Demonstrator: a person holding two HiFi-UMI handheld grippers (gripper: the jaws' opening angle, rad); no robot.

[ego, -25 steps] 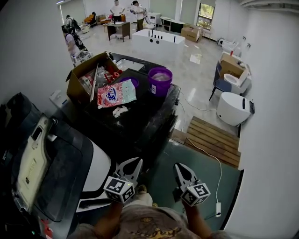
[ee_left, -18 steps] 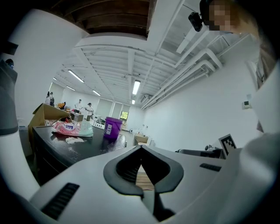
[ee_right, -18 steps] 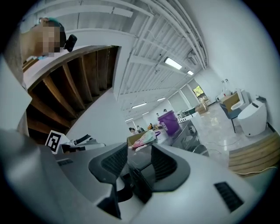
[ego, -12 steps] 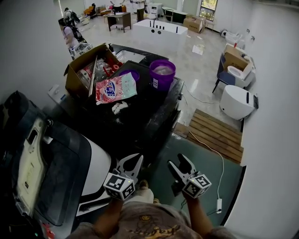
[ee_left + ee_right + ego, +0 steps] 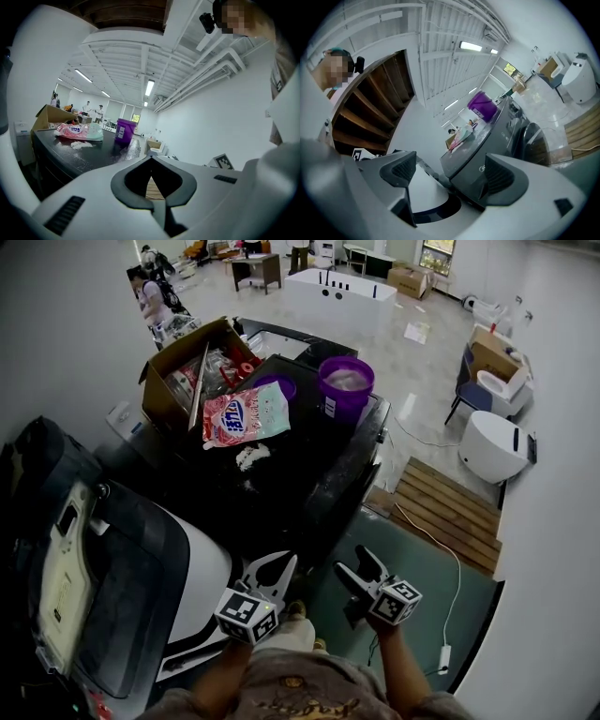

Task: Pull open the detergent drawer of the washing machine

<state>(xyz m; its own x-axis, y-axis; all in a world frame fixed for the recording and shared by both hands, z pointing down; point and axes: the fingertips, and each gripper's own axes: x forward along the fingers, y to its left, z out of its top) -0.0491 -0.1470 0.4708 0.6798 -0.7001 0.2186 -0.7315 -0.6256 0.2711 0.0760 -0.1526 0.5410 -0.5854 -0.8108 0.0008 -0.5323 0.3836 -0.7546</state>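
A boxy, glossy black washing machine (image 5: 291, 488) stands at 12 o'clock from both claws, its front facing roughly 4 o'clock; its detergent drawer cannot be picked out. On its flat top are an open brown cardboard box (image 5: 167, 399) holding packets, a crinkled pink plastic bag (image 5: 246, 416) and a round purple bucket (image 5: 345, 385) with pale contents. The left claw (image 5: 274, 570) is closed and empty. The right claw (image 5: 358, 568) has just been opening; it gapes wide, gripping nothing.

Left gripper (image 5: 270, 573) holds its fingers together; right gripper (image 5: 357, 570) fingers, empty, have just been opening.
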